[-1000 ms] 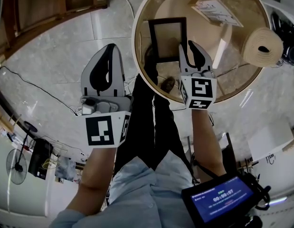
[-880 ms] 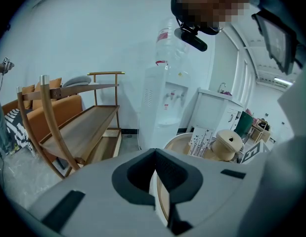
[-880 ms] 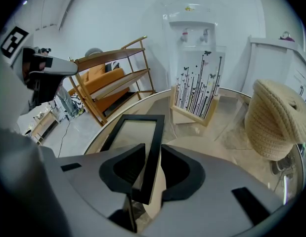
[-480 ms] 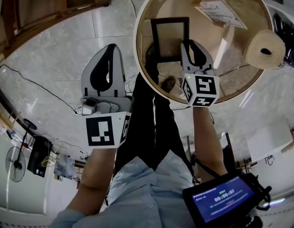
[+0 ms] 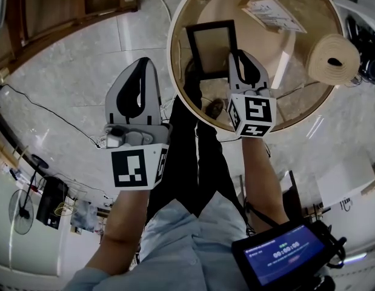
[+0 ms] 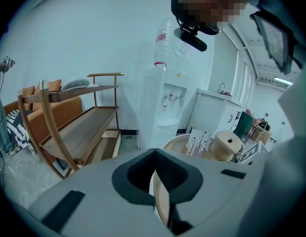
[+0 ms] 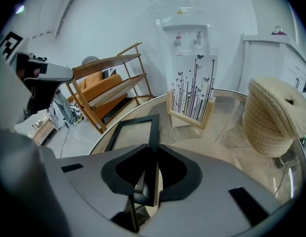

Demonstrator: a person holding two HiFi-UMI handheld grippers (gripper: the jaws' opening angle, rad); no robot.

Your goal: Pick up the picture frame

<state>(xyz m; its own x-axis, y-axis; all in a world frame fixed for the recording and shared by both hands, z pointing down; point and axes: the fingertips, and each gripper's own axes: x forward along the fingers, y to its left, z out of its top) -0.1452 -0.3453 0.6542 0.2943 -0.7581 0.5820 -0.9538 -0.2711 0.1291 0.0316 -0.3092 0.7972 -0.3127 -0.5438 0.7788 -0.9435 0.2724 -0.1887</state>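
My right gripper [image 5: 238, 57] was clamped on the picture frame [image 5: 212, 44] at its 4 o'clock edge, over the 9 o'clock side of the round table [image 5: 308, 111]. The frame looked light and stiff, its pane probably breakable, so the black rim seemed the safe place to pinch. My left gripper [image 5: 140, 62] hung closed, empty.

Picture frame [image 5: 211, 46] perhaps raised slightly.

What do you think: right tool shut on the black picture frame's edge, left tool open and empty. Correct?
Not quite: the left tool is shut and empty, jaws together in the left gripper view. The right tool is shut on the black picture frame's edge.
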